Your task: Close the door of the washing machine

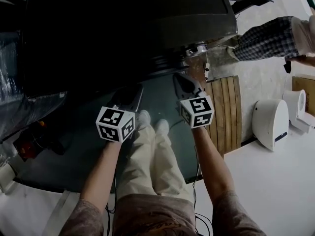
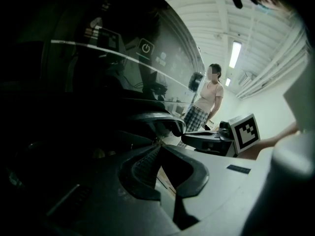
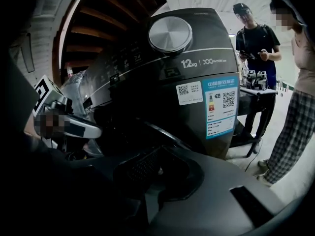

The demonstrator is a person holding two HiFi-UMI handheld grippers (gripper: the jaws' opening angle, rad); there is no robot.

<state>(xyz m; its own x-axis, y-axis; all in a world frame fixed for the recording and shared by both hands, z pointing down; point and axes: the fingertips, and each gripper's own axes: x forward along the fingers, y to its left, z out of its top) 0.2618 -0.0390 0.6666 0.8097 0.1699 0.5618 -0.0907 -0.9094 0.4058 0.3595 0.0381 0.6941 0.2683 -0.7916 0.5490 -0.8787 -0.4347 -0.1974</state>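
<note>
Both grippers are fully closed with nothing in them. The left gripper (image 2: 158, 144) has its tips pressed together, and so does the right gripper (image 3: 158, 152). From the head view I see both held out side by side toward the washer (image 3: 197, 73), the dark unit filling the top of that view, with the right one reaching closer to its front. The curved dark rim I take for the door (image 2: 158, 119) sits just ahead of the left tips. I can't tell if anything touches it. In the right gripper view the same kind of rim arcs just past the tips, with a black cavity behind it. It's too dark to see whether anything is in the drum. The washer has a round knob (image 3: 170, 34) on top and a blue label (image 3: 219, 107) on its side. A wooden pallet (image 1: 224, 113) lies beside the right forearm, and a white unit (image 1: 270, 124) sits further right. One bystander in plaid trousers (image 1: 266, 37) stands near the washer's corner, and a second bystander (image 3: 256, 53) is behind.
</note>
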